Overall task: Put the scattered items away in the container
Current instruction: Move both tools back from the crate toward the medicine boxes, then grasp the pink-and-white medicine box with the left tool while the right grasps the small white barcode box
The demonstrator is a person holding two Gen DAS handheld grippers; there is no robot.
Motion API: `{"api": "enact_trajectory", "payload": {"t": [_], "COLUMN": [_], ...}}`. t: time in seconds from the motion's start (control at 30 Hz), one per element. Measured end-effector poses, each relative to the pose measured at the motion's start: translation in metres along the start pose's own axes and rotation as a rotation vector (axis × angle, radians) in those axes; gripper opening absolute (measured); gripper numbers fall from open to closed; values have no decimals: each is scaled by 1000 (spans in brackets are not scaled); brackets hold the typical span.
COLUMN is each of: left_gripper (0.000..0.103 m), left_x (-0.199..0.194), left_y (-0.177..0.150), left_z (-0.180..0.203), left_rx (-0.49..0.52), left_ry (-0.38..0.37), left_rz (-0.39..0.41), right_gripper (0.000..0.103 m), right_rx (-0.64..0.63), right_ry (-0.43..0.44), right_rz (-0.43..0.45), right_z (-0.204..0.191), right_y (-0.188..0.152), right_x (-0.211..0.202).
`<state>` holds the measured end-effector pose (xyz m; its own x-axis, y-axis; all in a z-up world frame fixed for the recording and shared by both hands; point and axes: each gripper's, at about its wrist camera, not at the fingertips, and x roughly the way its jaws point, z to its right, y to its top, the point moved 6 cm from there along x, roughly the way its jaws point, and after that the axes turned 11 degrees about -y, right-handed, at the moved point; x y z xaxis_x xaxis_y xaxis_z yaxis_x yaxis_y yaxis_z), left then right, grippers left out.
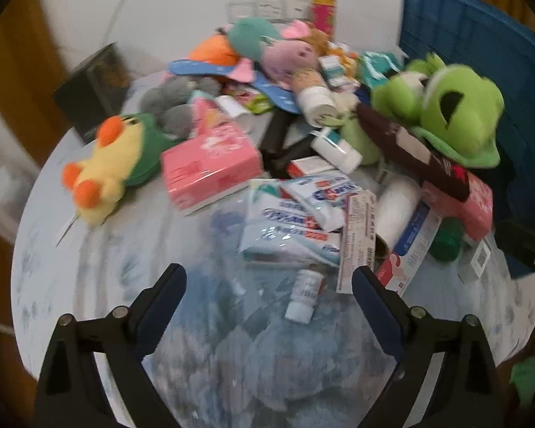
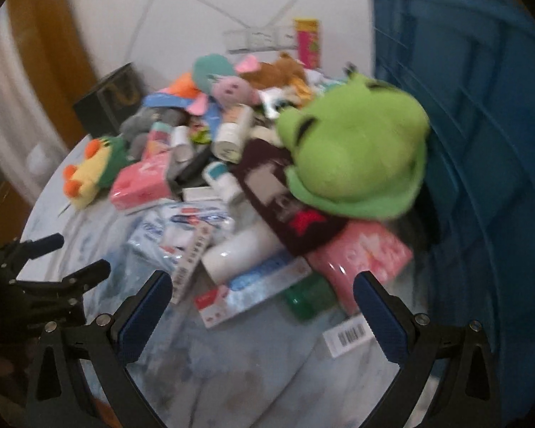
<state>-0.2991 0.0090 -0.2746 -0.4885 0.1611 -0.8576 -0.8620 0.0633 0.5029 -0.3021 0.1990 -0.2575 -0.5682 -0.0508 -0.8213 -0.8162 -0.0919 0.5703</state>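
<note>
A heap of toys and packets covers a round table [image 1: 53, 285]. A blue crate [image 1: 463, 42] [image 2: 481, 125] stands at the right. My left gripper [image 1: 269, 278] is open, low over the cloth, with a small white bottle [image 1: 303, 296] lying between its fingers, untouched. My right gripper [image 2: 264, 285] is open before a toothpaste box [image 2: 253, 292], a green bottle [image 2: 306, 299] and a pink tissue pack [image 2: 360, 256]. A green frog plush [image 2: 353, 153] [image 1: 446, 114] lies on a dark sock [image 2: 285, 196]. The left gripper's fingers [image 2: 53, 260] show at the right wrist view's left edge.
A yellow duck plush [image 1: 103, 171], a second pink tissue pack [image 1: 210, 157], white wipes packets [image 1: 292, 221], a white tube [image 1: 396, 210] and pink and teal plushes [image 1: 289, 50] fill the table. A black box [image 1: 92, 89] stands at the back left, a white wall behind.
</note>
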Motion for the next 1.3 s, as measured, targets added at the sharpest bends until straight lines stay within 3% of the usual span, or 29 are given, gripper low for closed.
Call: {"api": "enact_trajectory", "payload": {"t": [0.27, 0.33, 0.4, 0.43, 0.5, 0.57, 0.67, 0.93, 1.0, 1.03, 1.07, 1.3], "left_gripper": [86, 82, 72, 69, 65, 65, 65, 64, 48, 43, 31, 31], "left_x": [45, 55, 64, 68, 75, 78, 82, 90, 90, 90, 89, 72], "left_y": [4, 3, 2, 2, 2, 4, 7, 14, 15, 14, 12, 1], "left_z": [27, 32, 35, 37, 41, 42, 43, 46, 45, 45, 45, 49], "left_rx": [169, 192, 201, 204, 209, 218, 230, 257, 257, 251, 246, 252], "left_ry": [-116, -147, -173, -185, -203, -198, -192, -182, -186, -207, -224, -258], "left_rz": [-56, -72, -93, -102, -114, -110, -105, -91, -88, -99, -112, -117], "right_gripper": [103, 103, 102, 99, 74, 58, 58, 57, 42, 37, 35, 34], "right_rx": [277, 336, 384, 400, 430, 464, 509, 499, 486, 477, 468, 434], "right_ry": [-167, -207, -247, -260, -280, -292, -290, -299, -309, -317, -325, -296], "right_rz": [-52, -61, -74, -78, -84, -87, -83, -131, -150, -153, -156, -172], "right_z": [30, 38, 45, 49, 56, 63, 69, 66, 66, 66, 66, 60], "right_y": [-56, -71, -83, -86, -90, -91, -88, -80, -80, -79, -79, -89], "right_x": [13, 14, 16, 17, 19, 23, 32, 65, 72, 73, 74, 60]}}
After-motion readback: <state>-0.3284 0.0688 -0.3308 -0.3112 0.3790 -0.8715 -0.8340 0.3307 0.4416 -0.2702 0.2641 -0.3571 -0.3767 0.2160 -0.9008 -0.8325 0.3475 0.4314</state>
